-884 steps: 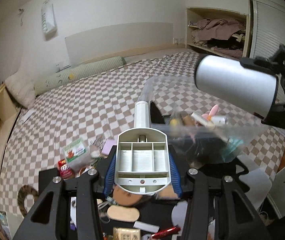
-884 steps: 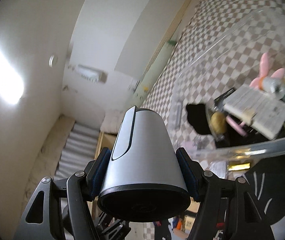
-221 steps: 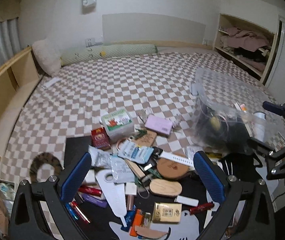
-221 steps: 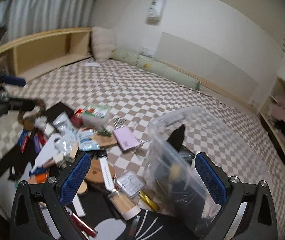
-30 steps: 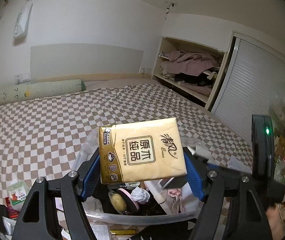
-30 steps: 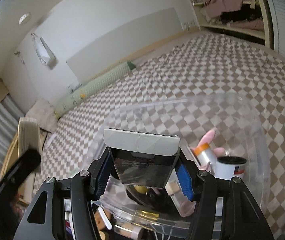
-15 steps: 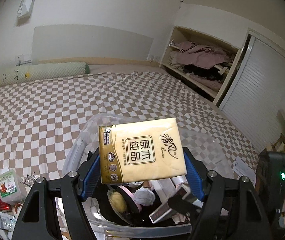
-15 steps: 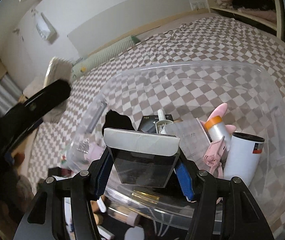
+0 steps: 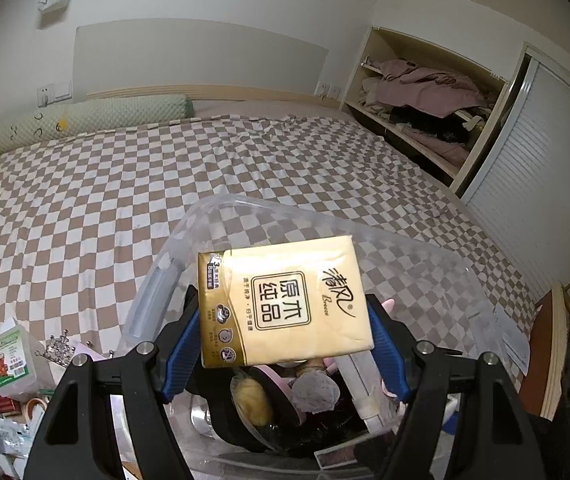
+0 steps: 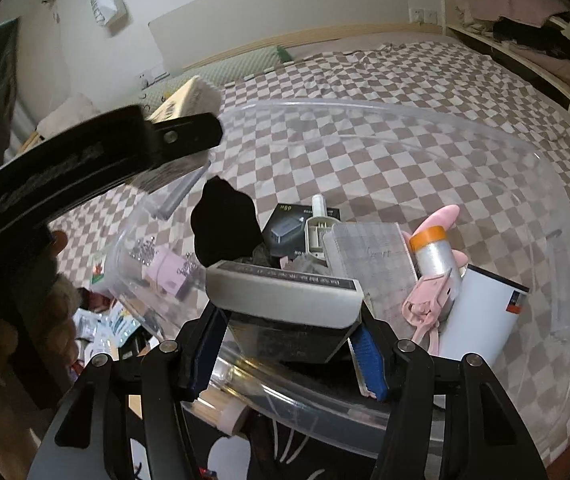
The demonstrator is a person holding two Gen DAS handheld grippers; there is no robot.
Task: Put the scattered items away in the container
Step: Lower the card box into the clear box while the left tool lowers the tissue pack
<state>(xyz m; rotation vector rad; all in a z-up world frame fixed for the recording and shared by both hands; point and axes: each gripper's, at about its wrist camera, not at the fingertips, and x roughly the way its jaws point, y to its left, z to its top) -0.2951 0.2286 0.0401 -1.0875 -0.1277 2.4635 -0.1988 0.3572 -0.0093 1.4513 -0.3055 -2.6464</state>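
Observation:
A gold tissue pack (image 9: 285, 300) sits flat between the blue pads of my left gripper (image 9: 285, 344), which is shut on it just above the clear plastic container (image 9: 245, 204). My right gripper (image 10: 285, 344) is shut on a small box with a pale grey top and dark body (image 10: 285, 304), held at the container's near rim (image 10: 365, 106). Inside lie a white cup (image 10: 481, 312), an orange-capped silver bottle (image 10: 433, 256), a notebook (image 10: 373, 264), a black box (image 10: 293, 224) and black cloth (image 10: 221, 220). One finger of the left gripper (image 10: 181, 136) crosses the upper left of the right wrist view.
Loose items lie on the checkered bed left of the container: a green-labelled pack (image 9: 9, 356), a purple box (image 10: 165, 276), small packets (image 9: 1, 436). A hand (image 10: 57, 300) grips the left tool. A green bolster (image 9: 85, 120) and a clothes shelf (image 9: 425, 92) line the far side.
Both grippers have sunk toward the container, which now looks larger in both views. The left gripper with its pack has come in over the container's left rim. Both grips are unchanged.

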